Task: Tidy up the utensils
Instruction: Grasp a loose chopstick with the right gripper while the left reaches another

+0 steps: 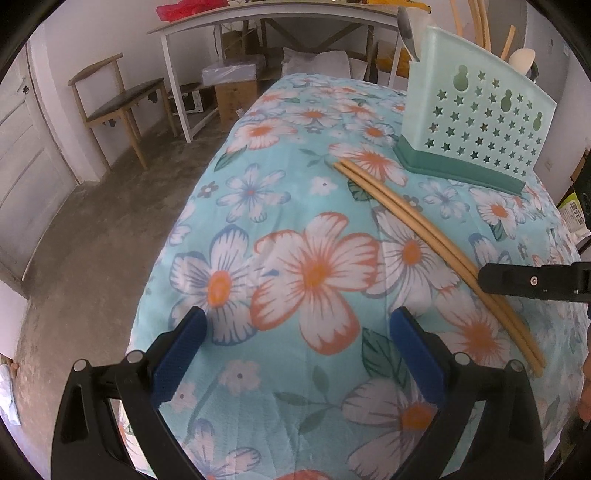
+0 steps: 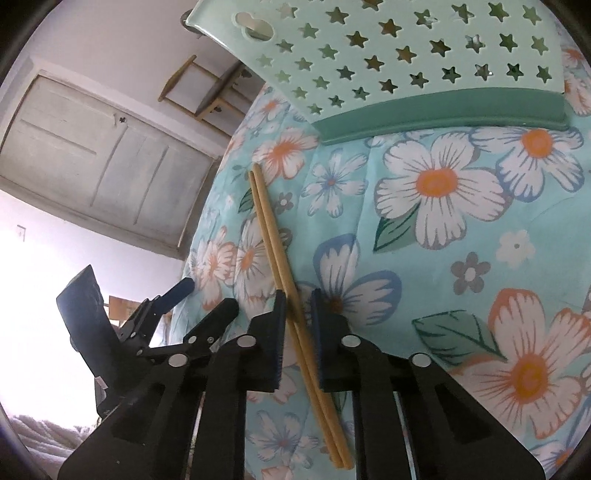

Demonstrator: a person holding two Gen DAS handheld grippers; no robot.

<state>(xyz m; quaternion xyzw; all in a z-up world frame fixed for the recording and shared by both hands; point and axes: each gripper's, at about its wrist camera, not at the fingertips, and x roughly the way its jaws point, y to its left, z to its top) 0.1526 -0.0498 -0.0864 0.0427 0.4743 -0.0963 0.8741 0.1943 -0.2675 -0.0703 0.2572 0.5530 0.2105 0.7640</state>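
A pair of wooden chopsticks lies side by side on the flowered cloth that covers the counter, running slantwise with its far tips close to the foot of the utensil holder but not touching it. The right gripper has its jaws drawn in around the pair, near the end away from the holder; the sticks pass between the pads with only a sliver of room, and whether the pads actually press them I cannot tell. The sticks look flat on the cloth, not yet raised.

So the job seems part done. The pale green holder, star-pierced at the back and standing on a darker green base, already has things upright in it: a metal spoon at one end, some long wooden sticks or handles and a pale wooden spoon at the other. How its inside is divided is hidden by the back wall. These chopsticks are the only loose utensils in view, so lifting and dropping them in looks like what is left.

The left gripper hovers over bare cloth, jaws spread wide with nothing between them.
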